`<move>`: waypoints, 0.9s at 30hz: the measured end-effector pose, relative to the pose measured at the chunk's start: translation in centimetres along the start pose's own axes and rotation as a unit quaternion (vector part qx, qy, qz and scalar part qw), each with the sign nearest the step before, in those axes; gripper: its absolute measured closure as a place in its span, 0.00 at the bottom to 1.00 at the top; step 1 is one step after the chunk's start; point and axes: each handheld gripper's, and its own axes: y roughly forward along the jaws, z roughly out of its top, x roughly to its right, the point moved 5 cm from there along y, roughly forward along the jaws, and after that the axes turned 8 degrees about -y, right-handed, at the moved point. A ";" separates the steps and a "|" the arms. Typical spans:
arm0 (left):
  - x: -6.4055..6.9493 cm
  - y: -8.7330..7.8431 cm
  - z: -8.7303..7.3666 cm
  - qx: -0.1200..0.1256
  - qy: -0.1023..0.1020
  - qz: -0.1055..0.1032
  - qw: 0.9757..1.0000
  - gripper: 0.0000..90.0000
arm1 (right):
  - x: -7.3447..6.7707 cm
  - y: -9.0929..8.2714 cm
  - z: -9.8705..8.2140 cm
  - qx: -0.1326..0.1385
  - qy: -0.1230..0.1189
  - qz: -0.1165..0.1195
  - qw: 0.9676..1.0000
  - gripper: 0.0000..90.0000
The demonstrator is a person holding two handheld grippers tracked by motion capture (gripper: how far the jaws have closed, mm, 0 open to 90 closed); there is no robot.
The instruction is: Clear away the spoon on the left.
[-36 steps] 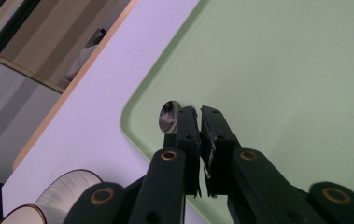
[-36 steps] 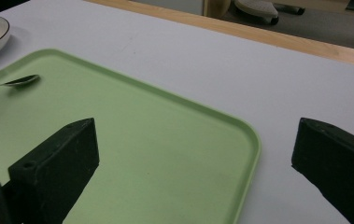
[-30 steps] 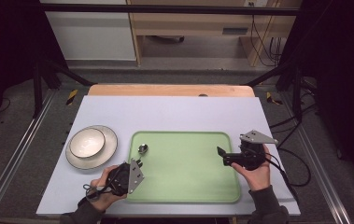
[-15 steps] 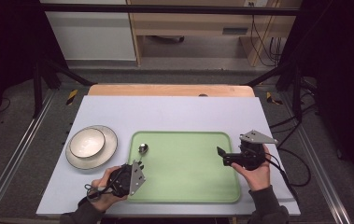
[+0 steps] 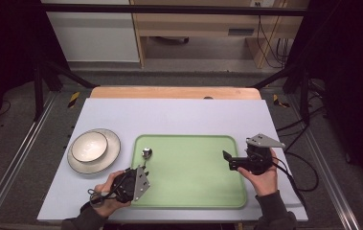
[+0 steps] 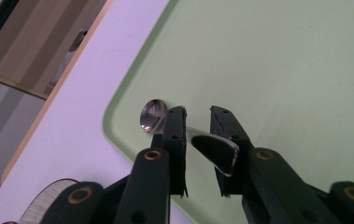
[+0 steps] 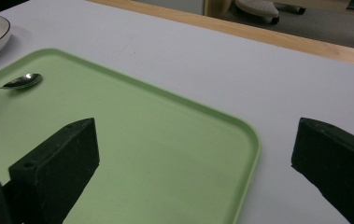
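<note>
A small metal spoon [image 6: 153, 115] with a shiny, mirror-bright bowl lies flat on the green tray [image 5: 193, 191], near the tray's left edge. Its bowl points toward the far side, and its flat handle runs back toward the near edge.

The left gripper [image 5: 140, 170] is held low in the left hand [image 5: 106, 191], its jaws just opened a little. The right gripper [image 5: 228, 160] is held level, jaws wide apart

right claw [image 7: 195, 163] – jaws wide | spoon [image 7: 23, 81] – lying on tray [image 7: 174, 140]
</note>
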 end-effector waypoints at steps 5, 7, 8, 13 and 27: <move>0.0 0.0 -0.1 -0.001 0.002 0.000 1.000 0.83 | 0.0 0.0 0.0 0.000 0.000 -0.001 1.000 0.01; 0.0 0.1 -0.1 -0.002 0.001 0.000 1.000 0.80 | 0.0 0.0 0.0 0.000 0.000 0.000 1.000 0.01; 0.0 0.1 -0.1 -0.003 0.002 -0.001 1.000 0.80 | 0.0 0.0 0.0 0.000 0.000 0.000 1.000 0.01; -0.1 0.2 -0.3 -0.009 0.003 -0.003 1.000 0.73 | 0.0 0.0 0.0 0.000 0.000 -0.001 1.000 0.01; 0.0 0.4 -0.4 -0.019 -0.004 -0.012 1.000 0.56 | 0.0 -0.1 0.0 0.000 -0.001 -0.002 1.000 0.01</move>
